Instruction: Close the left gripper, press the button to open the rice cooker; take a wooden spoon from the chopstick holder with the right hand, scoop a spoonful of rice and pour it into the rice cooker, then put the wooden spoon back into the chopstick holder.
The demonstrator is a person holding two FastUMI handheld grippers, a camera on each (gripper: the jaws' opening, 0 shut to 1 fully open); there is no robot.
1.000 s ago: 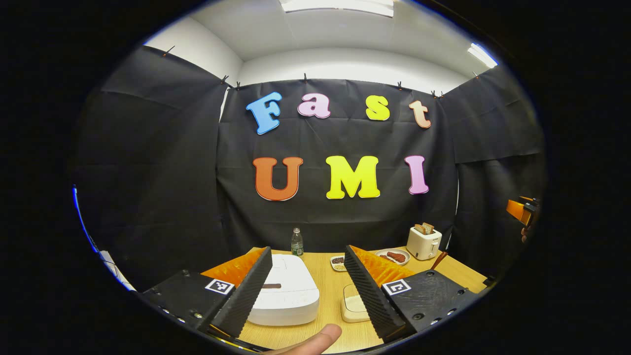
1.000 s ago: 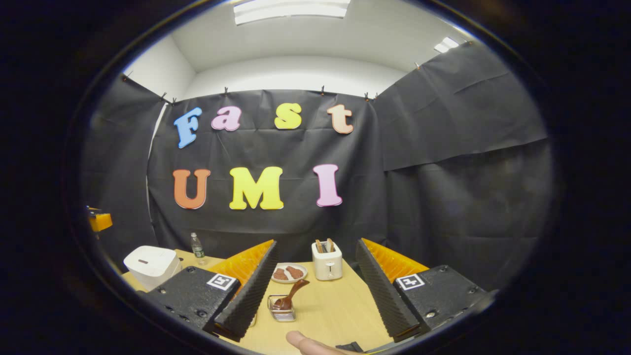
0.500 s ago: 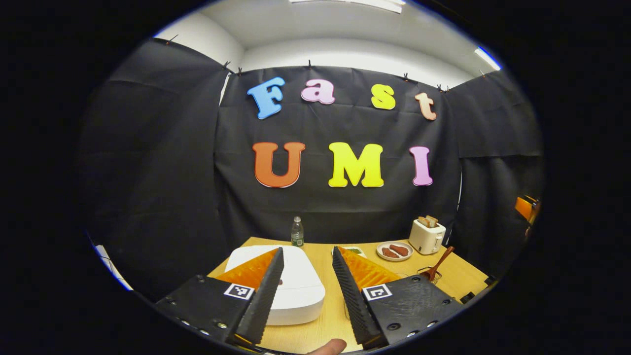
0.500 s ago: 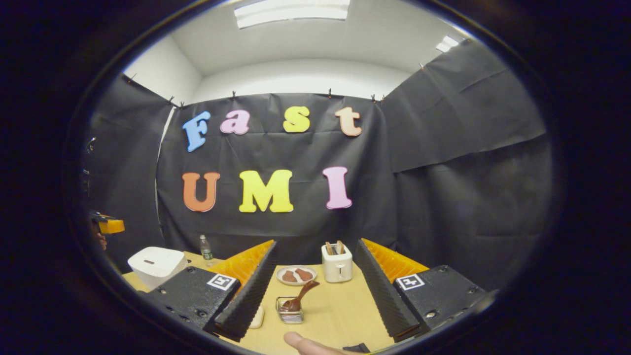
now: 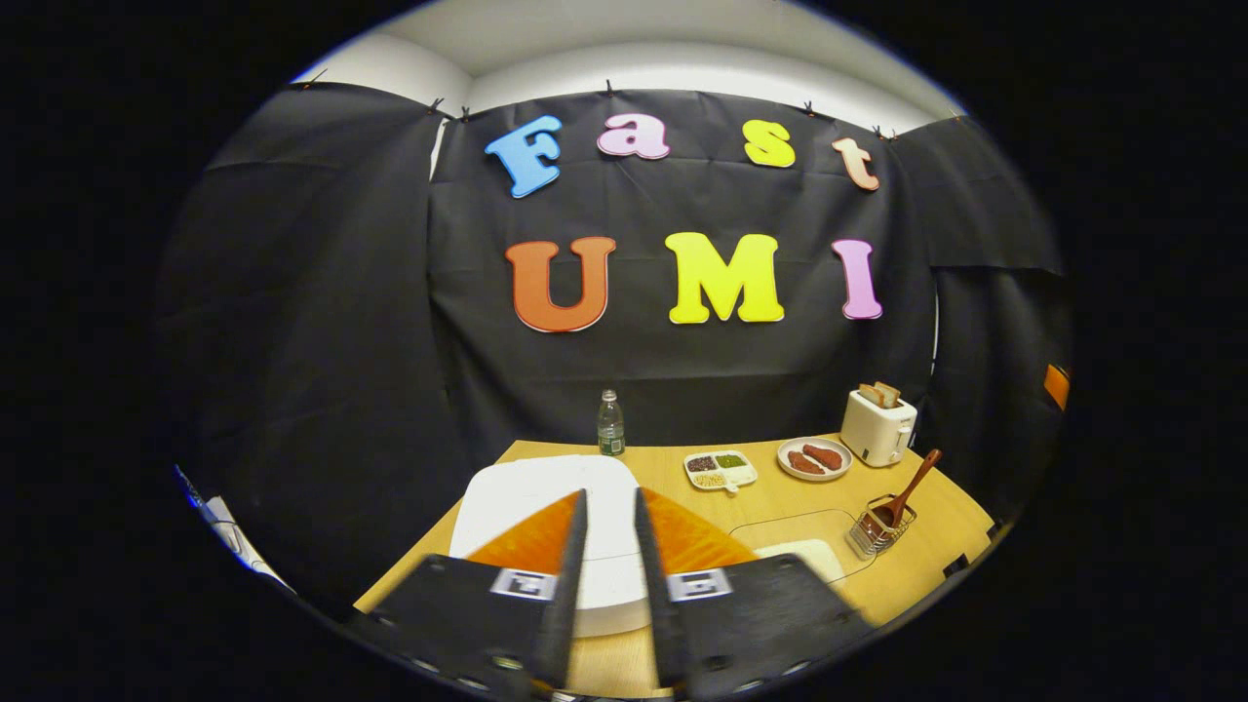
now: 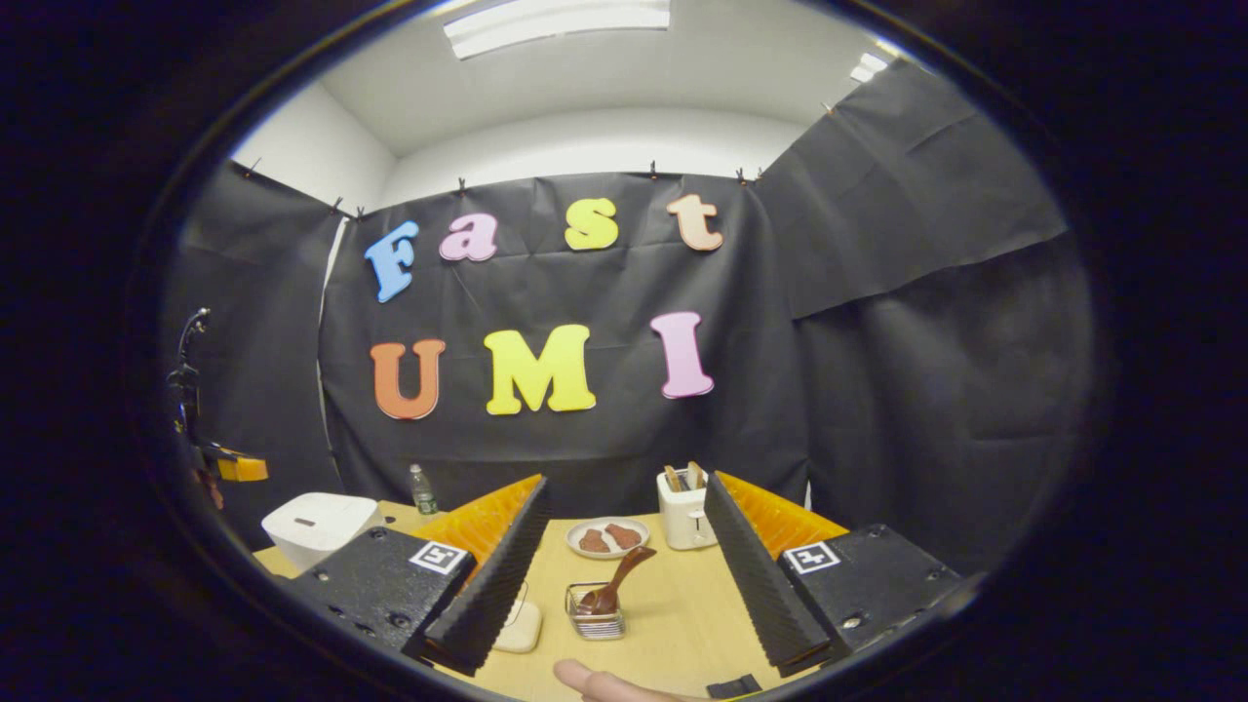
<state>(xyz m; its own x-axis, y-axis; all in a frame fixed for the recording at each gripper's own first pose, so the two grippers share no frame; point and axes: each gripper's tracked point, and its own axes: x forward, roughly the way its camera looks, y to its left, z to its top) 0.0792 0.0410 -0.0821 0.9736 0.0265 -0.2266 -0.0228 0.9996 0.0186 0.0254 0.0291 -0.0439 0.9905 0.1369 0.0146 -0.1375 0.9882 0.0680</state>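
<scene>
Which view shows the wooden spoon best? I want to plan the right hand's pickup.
The right gripper view: the wooden spoon stands near, between the open fingers. The left gripper view shows it small, far right.

The left gripper view looks forward and down from close above the rice cooker (image 5: pixel 546 492) at the counter's (image 5: pixel 770 502) left end. The right gripper view faces the back wall from farther right, lower. Both share the toaster (image 5: pixel 877 426) and chopstick holder (image 6: pixel 595 614).
</scene>
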